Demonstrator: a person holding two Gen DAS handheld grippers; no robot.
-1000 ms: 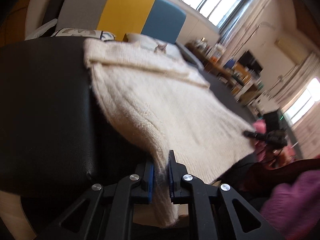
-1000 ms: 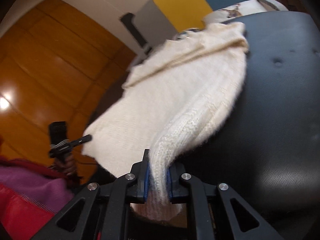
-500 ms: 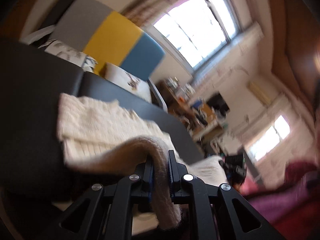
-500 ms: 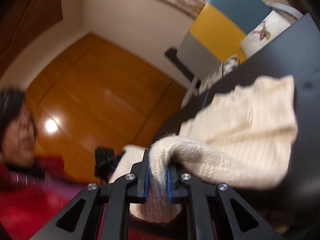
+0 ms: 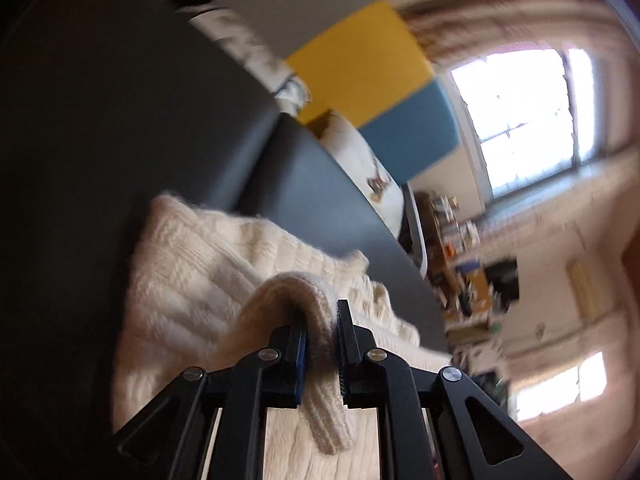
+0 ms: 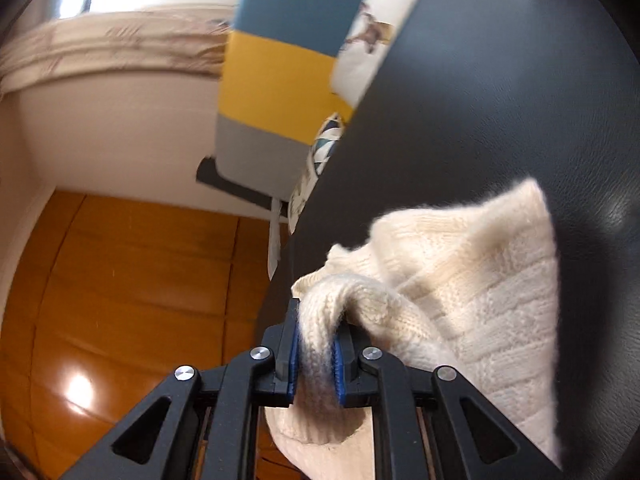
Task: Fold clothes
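Observation:
A cream knitted sweater (image 5: pixel 208 264) lies on a black padded surface (image 5: pixel 100 128). My left gripper (image 5: pixel 322 320) is shut on one ribbed hem corner, which loops up over the lying part. In the right wrist view my right gripper (image 6: pixel 316 328) is shut on the other hem corner of the same sweater (image 6: pixel 480 280), lifted above the black surface (image 6: pixel 520 80). The held edge is folded over the rest of the sweater. The sweater's far end is hidden beneath the fold.
A grey, yellow and blue panel (image 5: pixel 360 56) and patterned white cushions (image 5: pixel 360 160) stand beyond the black surface. A cluttered desk (image 5: pixel 464 264) and bright windows (image 5: pixel 532 112) are to the right. An orange wooden wall (image 6: pixel 120 280) is to the left.
Both grippers have lifted the hem off the near edge and carried it forward over the sweater, so the spread-out sweater is now doubled over. The views are tilted and motion-blurred.

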